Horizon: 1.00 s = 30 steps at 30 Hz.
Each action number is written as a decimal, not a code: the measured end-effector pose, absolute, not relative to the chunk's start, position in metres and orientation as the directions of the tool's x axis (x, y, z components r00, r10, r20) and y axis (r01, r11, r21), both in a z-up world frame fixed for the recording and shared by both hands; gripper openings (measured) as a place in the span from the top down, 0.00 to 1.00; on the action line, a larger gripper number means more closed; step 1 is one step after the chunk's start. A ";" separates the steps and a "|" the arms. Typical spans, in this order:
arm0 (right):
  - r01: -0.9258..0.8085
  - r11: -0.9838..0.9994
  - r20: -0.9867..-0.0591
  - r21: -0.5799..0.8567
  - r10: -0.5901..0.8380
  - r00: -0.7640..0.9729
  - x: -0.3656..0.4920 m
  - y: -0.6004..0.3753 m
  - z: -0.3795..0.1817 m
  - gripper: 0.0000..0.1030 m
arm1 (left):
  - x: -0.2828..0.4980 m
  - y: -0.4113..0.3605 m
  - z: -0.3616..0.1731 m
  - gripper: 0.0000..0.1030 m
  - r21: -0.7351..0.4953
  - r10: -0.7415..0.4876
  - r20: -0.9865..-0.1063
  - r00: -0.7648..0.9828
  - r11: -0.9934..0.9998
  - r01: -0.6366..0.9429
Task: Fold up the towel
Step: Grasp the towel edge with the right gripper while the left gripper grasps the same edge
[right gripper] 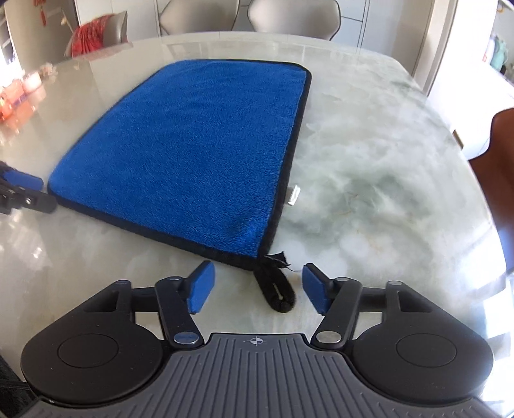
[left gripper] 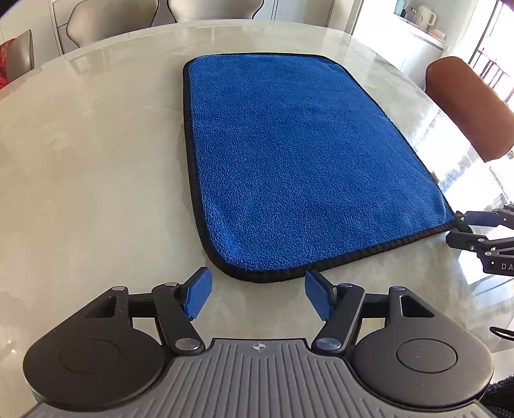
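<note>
While you hold both tools low over the counter (left gripper: 96, 160), each one stands with its jaws spread wide and nothing between them. Your left tool (left gripper: 257, 294) points at the near left corner of the towel (left gripper: 305, 160), its blue pads (left gripper: 199, 297) just short of the black hem and not touching it. Your right tool (right gripper: 257, 287) faces the near right corner, where a black hanging loop (right gripper: 279, 291) trails off the hem and lies on the counter between the two open pads, touching neither as far as you can see.

From the left wrist view your right tool shows at the right edge, its fingertips right at the towel's near right corner; whether they touch it you cannot tell.

Beyond the tools, the towel lies flat and unfolded on the marble counter, blue pile up, bordered all round in black. A small pale tag (right gripper: 294, 194) sticks out from its right-hand hem, about midway along.

Past the far edge of the counter stand pale chairs (left gripper: 106, 19). A brown chair (left gripper: 472, 106) sits at the right edge. A red cushion (right gripper: 93, 35) rests on a seat toward the far left corner.
</note>
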State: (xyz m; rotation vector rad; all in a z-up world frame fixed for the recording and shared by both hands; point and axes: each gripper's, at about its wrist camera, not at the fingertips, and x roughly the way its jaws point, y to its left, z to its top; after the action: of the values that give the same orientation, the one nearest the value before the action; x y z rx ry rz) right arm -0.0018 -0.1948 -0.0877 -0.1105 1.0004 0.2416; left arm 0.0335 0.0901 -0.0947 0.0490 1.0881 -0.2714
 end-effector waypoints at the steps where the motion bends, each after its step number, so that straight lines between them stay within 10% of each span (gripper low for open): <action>1: -0.253 0.967 -0.841 0.016 0.149 0.519 -0.002 -0.195 -0.088 0.46 | 0.035 0.090 -0.095 0.34 -0.091 -0.193 -0.880 0.435 0.966 0.243; 6: -0.270 0.963 -0.836 0.011 0.158 0.526 -0.002 -0.196 -0.086 0.75 | 0.040 0.085 -0.096 0.42 -0.071 -0.184 -0.879 0.440 0.963 0.261; 13: -0.269 0.963 -0.832 0.027 0.171 0.528 -0.003 -0.196 -0.082 0.88 | 0.043 0.089 -0.096 0.86 -0.122 -0.228 -0.866 0.445 0.959 0.255; 30: -0.254 0.953 -0.722 0.167 0.294 0.626 0.046 -0.215 -0.026 0.88 | 0.065 0.089 -0.055 0.90 -0.084 -0.229 -0.799 0.557 0.958 0.272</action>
State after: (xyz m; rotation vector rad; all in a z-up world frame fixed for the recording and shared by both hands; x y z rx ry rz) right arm 0.0460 -0.2154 -0.0260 0.0504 0.8370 0.3142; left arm 0.0646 0.0887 -0.0554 0.0508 0.9348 -0.2957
